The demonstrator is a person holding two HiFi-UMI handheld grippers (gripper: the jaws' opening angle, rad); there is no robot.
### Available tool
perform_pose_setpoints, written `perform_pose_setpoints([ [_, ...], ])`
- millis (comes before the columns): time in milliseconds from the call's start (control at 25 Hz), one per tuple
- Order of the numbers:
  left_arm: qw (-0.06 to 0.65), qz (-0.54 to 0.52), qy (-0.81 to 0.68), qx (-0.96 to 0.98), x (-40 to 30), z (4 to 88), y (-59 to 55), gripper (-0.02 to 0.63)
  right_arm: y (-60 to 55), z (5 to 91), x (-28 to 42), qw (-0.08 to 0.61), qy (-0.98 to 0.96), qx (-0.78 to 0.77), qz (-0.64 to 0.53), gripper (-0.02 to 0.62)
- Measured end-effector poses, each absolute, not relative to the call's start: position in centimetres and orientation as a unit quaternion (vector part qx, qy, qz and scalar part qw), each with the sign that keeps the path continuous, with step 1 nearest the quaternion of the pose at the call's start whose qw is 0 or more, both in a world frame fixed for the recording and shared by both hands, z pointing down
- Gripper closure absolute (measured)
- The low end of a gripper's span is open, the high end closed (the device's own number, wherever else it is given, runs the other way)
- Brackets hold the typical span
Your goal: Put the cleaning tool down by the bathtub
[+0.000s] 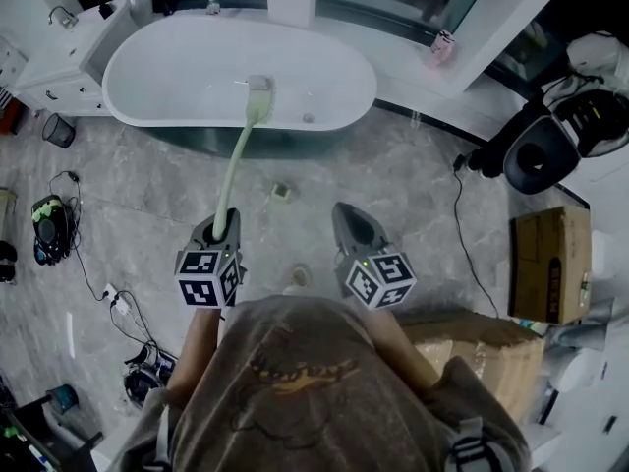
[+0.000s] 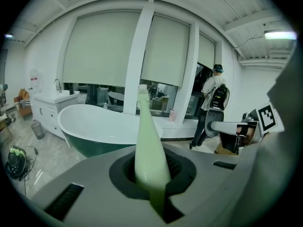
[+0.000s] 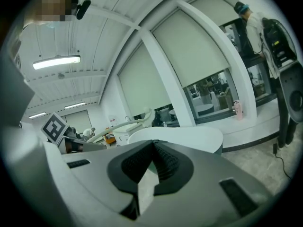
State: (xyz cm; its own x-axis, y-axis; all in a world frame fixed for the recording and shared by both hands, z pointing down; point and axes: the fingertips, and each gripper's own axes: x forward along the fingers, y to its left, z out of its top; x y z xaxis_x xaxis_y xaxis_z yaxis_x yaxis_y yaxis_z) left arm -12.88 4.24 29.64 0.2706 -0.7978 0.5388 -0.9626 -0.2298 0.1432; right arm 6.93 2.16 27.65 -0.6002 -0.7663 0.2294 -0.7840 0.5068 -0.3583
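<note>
The cleaning tool [image 1: 239, 155] is a pale green long-handled brush. Its head [image 1: 258, 92] reaches out over the white bathtub [image 1: 177, 67]. My left gripper [image 1: 224, 222] is shut on the lower end of the handle, which rises straight out of the jaws in the left gripper view [image 2: 147, 145]. My right gripper [image 1: 346, 214] hovers beside it to the right, apart from the tool, shut with nothing between its pads [image 3: 154, 143]. In the right gripper view the brush [image 3: 128, 124] shows off to the left, in front of the tub [image 3: 189, 137].
A small object [image 1: 282, 192] and a floor drain [image 1: 300, 276] lie on the marble floor between me and the tub. Cables and gear [image 1: 49, 226] and a black bin [image 1: 59, 129] sit left. Cardboard boxes [image 1: 555, 264] and a black chair [image 1: 541, 150] stand right. A person [image 2: 213, 93] stands by the window.
</note>
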Motion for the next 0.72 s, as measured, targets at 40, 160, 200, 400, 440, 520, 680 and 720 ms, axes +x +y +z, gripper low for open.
perform_pose_setpoints([
  [40, 0.231, 0.18, -0.579, 0.761, -13.0, 29.7, 3.8, 0.6, 1.5, 27.8, 6.9, 0.021, -0.868, 0.445, 0.217, 0.595],
  [160, 0.237, 0.179, -0.586, 0.754, -13.5, 29.8, 2.7, 0.6, 0.0, 28.5, 7.0, 0.024, -0.868, 0.443, 0.225, 0.595],
  [200, 0.237, 0.179, -0.588, 0.752, -13.6, 29.9, 2.4, 0.6, -0.5, 28.7, 6.9, 0.026, -0.867, 0.443, 0.227, 0.595],
  [400, 0.232, 0.183, -0.589, 0.752, -14.4, 30.2, 0.0, 0.6, -2.8, 29.0, 6.6, 0.028, -0.864, 0.449, 0.227, 0.595],
  [440, 0.232, 0.184, -0.588, 0.753, -14.5, 30.3, -0.6, 0.6, -3.2, 29.1, 6.6, 0.028, -0.862, 0.452, 0.227, 0.595],
  [520, 0.231, 0.183, -0.585, 0.756, -14.7, 30.3, -1.9, 0.6, -4.3, 29.1, 6.5, 0.028, -0.86, 0.457, 0.226, 0.595],
  [680, 0.224, 0.188, -0.574, 0.765, -14.8, 30.2, -4.5, 0.6, -6.4, 29.2, 6.4, 0.029, -0.855, 0.468, 0.222, 0.595],
  [720, 0.223, 0.188, -0.572, 0.766, -14.9, 30.2, -5.2, 0.6, -6.8, 29.3, 6.2, 0.029, -0.855, 0.469, 0.221, 0.595],
])
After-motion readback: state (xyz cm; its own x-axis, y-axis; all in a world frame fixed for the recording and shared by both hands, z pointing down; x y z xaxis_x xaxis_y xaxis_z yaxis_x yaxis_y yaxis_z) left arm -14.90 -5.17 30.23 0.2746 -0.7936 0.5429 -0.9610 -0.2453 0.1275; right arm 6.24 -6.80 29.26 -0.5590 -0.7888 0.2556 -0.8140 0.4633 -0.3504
